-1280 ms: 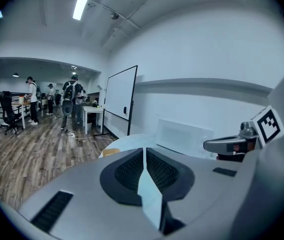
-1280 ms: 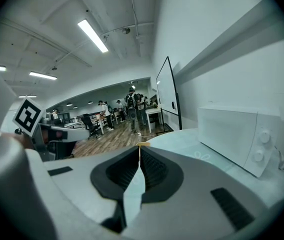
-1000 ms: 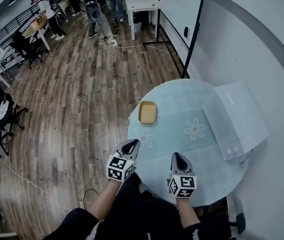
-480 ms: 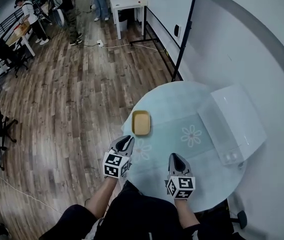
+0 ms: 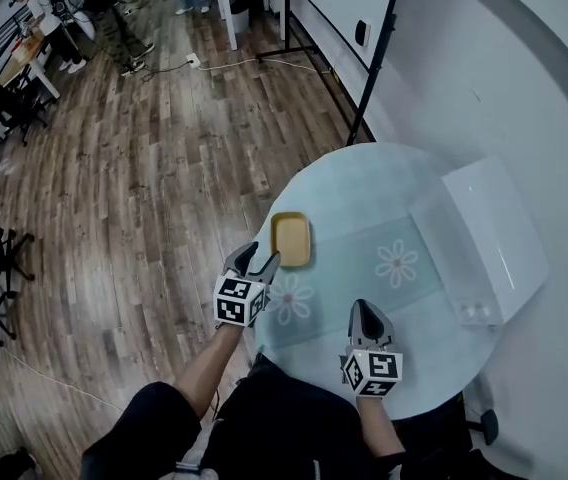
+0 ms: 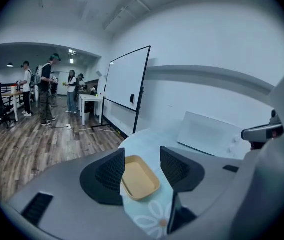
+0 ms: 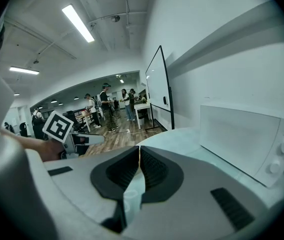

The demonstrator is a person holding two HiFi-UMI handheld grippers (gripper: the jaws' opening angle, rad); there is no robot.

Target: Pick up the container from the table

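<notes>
Head view: a round pale-blue table [image 5: 364,183] fills the lower right of the frame, with a white box-like appliance [image 5: 494,238] at its right side and a shallow tan container [image 5: 291,239] lying flat near its left edge. Just below and left of the container, the left gripper [image 5: 254,259] has just been opening its jaws, now wide apart and pressing nothing. The right gripper [image 5: 365,310], at lower centre, holds its jaws together, empty.

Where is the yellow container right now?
Head view: the container sits near the table's left edge, just ahead of the left gripper, whose fingers have just been opening, with nothing between them.
</notes>
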